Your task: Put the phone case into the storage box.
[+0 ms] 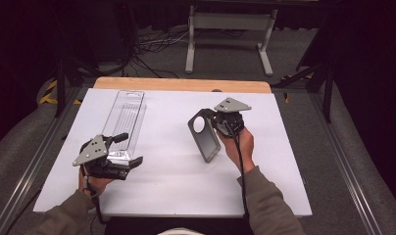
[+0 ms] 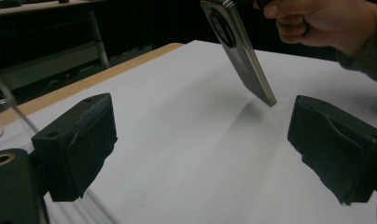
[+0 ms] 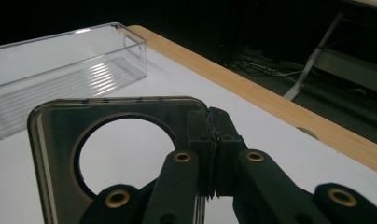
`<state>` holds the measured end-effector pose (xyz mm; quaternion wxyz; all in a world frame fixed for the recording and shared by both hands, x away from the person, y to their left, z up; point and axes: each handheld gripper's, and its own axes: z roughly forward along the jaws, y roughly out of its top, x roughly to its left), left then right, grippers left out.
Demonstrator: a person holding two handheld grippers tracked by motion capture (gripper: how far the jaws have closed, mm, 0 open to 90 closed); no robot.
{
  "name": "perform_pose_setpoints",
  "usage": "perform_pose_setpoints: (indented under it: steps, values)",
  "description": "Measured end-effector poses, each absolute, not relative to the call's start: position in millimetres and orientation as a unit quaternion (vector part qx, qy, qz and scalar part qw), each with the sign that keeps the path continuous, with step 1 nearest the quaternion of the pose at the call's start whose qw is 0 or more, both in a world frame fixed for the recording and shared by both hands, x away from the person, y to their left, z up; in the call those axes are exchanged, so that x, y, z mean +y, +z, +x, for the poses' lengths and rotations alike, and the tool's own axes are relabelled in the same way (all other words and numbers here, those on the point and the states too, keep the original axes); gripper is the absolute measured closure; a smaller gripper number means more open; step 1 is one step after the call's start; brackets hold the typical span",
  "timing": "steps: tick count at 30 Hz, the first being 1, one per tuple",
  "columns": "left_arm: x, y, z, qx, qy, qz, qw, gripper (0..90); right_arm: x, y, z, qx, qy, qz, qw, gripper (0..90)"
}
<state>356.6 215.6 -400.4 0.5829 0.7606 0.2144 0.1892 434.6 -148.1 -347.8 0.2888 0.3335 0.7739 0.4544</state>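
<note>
My right hand-held gripper [image 1: 216, 122] pinches a dark phone case [image 1: 204, 134] by its top edge, tilted just above the worktop [image 1: 176, 186]. My left hand-held gripper [image 1: 130, 149] hangs wide open, empty, beside the clear plastic tray [image 1: 125, 117].

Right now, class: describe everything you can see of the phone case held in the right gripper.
The phone case is dark, flat and rectangular with rounded corners and a large round camera hole near its top. It looks like smooth, slightly glossy plastic. The right gripper pinches its upper edge, jaws shut, holding it tilted above the white table, touching nothing else.
</note>
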Motion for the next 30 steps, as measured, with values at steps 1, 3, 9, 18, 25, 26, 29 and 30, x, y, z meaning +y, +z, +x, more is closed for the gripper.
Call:
perform_pose_setpoints:
  steps: [1,3,9,18,25,26,29,30]
  values:
    - [212,-400,358,0.214,0.182,0.760,0.586,9.0,-146,-348,432,0.772,0.459,0.332,0.290,88.8]
    - [204,-399,360,0.215,0.176,0.760,0.588,9.4,-142,-349,427,0.768,0.463,0.328,0.297,88.8]
    - [185,-396,361,0.215,0.173,0.744,0.608,18.9,-128,-353,416,0.761,0.477,0.316,0.307,88.8]
    - [145,-392,364,0.206,0.150,0.752,0.608,27.4,-111,-360,406,0.763,0.480,0.301,0.311,88.8]
    - [132,-391,366,0.216,0.155,0.749,0.607,38.9,-107,-362,402,0.755,0.485,0.302,0.322,88.8]
    - [130,-391,366,0.219,0.154,0.751,0.604,40.7,-107,-362,401,0.754,0.487,0.302,0.321,88.8]
    - [129,-390,366,0.226,0.167,0.750,0.599,52.9,-105,-362,397,0.746,0.495,0.299,0.330,88.8]
    - [129,-391,367,0.231,0.169,0.748,0.599,52.9,-105,-362,397,0.746,0.495,0.299,0.330,88.8]
